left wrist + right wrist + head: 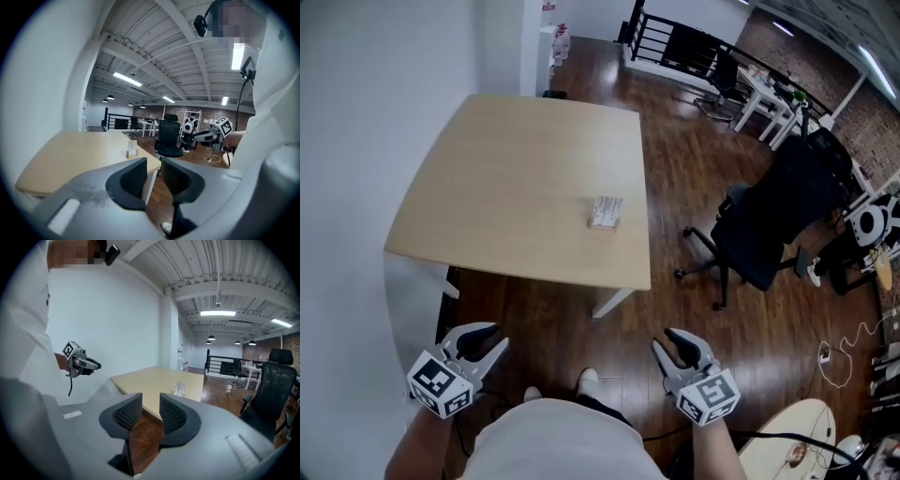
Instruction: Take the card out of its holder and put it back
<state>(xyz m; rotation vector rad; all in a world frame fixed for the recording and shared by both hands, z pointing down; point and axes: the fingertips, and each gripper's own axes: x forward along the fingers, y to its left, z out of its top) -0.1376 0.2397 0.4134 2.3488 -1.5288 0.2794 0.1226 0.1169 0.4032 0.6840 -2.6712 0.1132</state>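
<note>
A light wooden table [506, 178] stands on dark wood flooring [684, 159] beside a white wall [356, 112]. A black office chair [773, 220] stands near it; a black railing [675, 42] and brick wall [773, 49] lie beyond.

My left gripper [495, 337] and right gripper [666, 339] hang over the wood floor [581, 328], short of the table [506, 178]'s near edge, with open air ahead of both. The card holder [606, 213] stands alone near the table's right edge, ringed by bare tabletop. A black office chair [769, 225] crowds the floor right of the table. A white wall [356, 141] closes off the left.
</note>
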